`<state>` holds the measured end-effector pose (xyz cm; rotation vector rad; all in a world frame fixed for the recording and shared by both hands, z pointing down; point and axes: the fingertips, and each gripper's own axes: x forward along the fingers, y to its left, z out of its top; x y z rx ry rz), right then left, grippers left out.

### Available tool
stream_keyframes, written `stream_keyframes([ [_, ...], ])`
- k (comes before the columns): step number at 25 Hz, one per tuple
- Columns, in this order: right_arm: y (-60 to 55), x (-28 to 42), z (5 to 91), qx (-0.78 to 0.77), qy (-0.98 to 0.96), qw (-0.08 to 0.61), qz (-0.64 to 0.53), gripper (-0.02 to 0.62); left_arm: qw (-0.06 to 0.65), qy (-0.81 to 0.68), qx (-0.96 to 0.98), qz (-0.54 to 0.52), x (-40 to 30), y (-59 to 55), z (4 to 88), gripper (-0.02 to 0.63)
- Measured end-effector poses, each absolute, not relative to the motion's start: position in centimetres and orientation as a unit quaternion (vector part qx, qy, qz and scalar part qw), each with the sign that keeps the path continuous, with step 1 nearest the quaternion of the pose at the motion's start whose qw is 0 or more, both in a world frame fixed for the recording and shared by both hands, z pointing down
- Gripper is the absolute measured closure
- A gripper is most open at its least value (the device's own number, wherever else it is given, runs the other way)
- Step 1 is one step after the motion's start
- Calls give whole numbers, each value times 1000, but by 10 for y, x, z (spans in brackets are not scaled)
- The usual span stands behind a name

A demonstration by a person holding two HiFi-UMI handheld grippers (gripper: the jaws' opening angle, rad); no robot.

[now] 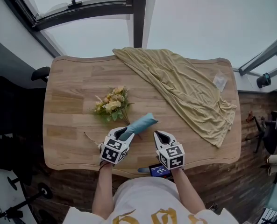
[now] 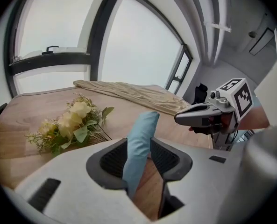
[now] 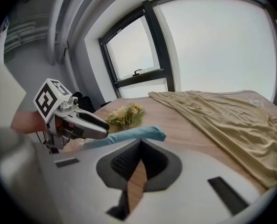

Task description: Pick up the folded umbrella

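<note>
Fingers (image 2: 112,160) of our left gripper (image 2: 138,147) sit apart round the soft-looking, light umbrella's (image 2: 143,127) 7 o'clock end; right gripper's (image 3: 139,143) pinched together.

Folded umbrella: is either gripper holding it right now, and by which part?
Nothing is gripped. The folded umbrella lies with its near end between the left gripper's open fingers, table showing beside it. The right gripper is shut, empty.

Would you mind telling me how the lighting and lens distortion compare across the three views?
Head view: soft, even daylight with only faint shadows on the table, whose edges are bowed by the lens. Left gripper view: heavy fisheye with black corners, the window blown out white, the folded umbrella slightly soft up close. Right gripper view: the same curved frames and dark rim, while the cloth stays fairly sharp.
</note>
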<state>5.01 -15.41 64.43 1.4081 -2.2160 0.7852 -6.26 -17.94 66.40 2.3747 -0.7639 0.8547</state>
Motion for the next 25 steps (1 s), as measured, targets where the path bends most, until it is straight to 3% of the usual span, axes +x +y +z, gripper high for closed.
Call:
stream_keyframes([
  [11,-149,54,670,498,-779,204,323,584,224,-192,844,449,-48,-171,700,331],
  [25,-151,74,689,520,-755,189,353,584,207,-132,823,513,-32,-171,731,302],
])
